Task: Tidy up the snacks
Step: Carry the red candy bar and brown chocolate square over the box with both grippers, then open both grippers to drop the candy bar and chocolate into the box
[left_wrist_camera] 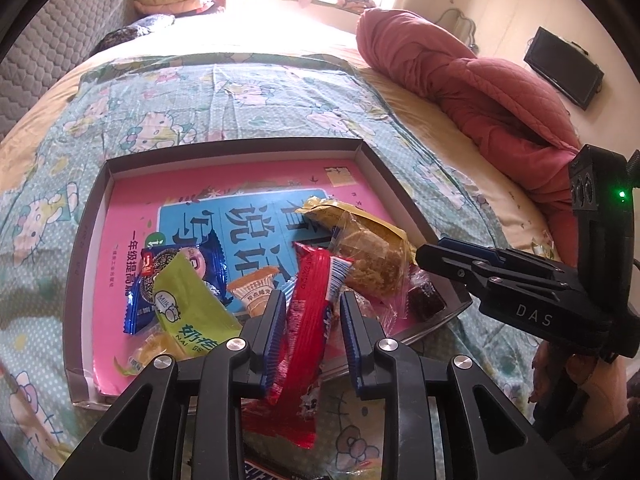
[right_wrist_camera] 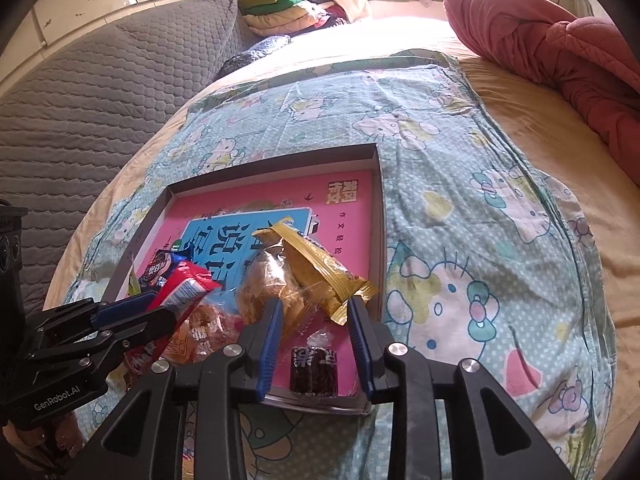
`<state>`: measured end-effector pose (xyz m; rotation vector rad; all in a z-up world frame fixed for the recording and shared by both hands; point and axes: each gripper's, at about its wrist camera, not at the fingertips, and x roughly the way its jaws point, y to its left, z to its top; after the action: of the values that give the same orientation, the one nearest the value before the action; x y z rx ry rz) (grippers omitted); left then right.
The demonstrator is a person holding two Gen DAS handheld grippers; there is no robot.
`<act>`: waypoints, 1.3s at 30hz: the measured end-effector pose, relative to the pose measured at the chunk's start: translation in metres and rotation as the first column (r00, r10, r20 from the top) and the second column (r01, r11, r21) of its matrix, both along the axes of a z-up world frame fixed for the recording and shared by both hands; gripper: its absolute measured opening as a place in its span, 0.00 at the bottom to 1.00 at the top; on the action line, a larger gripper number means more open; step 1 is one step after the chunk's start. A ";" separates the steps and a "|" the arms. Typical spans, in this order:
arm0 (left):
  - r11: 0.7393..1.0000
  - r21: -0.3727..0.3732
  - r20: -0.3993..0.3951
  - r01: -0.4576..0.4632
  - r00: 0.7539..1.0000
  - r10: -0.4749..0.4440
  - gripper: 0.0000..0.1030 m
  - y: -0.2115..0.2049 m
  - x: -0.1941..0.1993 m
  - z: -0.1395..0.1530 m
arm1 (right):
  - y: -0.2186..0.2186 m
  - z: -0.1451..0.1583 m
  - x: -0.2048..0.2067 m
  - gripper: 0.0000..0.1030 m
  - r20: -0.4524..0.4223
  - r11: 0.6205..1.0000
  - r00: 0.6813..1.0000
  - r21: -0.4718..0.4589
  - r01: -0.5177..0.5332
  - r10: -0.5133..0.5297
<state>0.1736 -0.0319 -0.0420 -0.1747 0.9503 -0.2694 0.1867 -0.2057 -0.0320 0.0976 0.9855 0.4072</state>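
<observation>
A shallow box tray (left_wrist_camera: 240, 148) with a pink book cover inside lies on the bed. It holds a blue cookie pack (left_wrist_camera: 176, 272), a green milk snack (left_wrist_camera: 192, 308), a small orange candy (left_wrist_camera: 256, 286), a yellow cake pack (left_wrist_camera: 360, 248) and a dark candy (left_wrist_camera: 426, 302). My left gripper (left_wrist_camera: 314, 334) holds a red snack packet (left_wrist_camera: 304, 340) between its fingers, over the tray's near edge. My right gripper (right_wrist_camera: 316, 340) is open above the tray's near corner, with the dark candy (right_wrist_camera: 314, 370) lying between its fingers and the yellow cake pack (right_wrist_camera: 316, 268) just ahead.
A Hello Kitty cloth (right_wrist_camera: 460, 208) covers the bed under the tray. A red quilt (left_wrist_camera: 460, 92) is bunched at the far right. A grey padded headboard (right_wrist_camera: 100, 92) rises on the left. Folded clothes (right_wrist_camera: 288, 4) lie by the window. A chocolate bar wrapper (left_wrist_camera: 260, 472) lies below my left gripper.
</observation>
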 end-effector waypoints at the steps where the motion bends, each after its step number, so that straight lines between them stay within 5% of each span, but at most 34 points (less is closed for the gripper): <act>1: 1.000 0.000 0.001 0.000 1.000 0.000 0.30 0.000 0.000 0.001 | -0.001 0.001 0.000 0.35 0.004 1.000 1.000 0.003 0.003 -0.004; 8: 1.000 -0.004 0.011 -0.019 1.000 0.019 0.42 0.004 -0.002 0.006 | -0.006 0.005 0.001 0.39 0.019 1.000 1.000 0.000 0.018 -0.018; 22: 0.999 0.025 0.043 -0.037 0.998 0.036 0.60 0.007 -0.011 0.021 | -0.008 0.017 -0.002 0.62 0.067 1.000 0.997 0.006 0.026 -0.026; 39: 0.997 0.037 0.115 -0.071 0.991 0.066 0.66 0.025 -0.033 0.060 | 0.004 0.060 -0.026 0.87 0.269 0.996 0.963 0.068 -0.055 0.035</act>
<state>0.1405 -0.0067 0.0179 -0.1522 0.8349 -0.1945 0.1610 -0.2017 0.0281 0.0851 0.7067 0.4855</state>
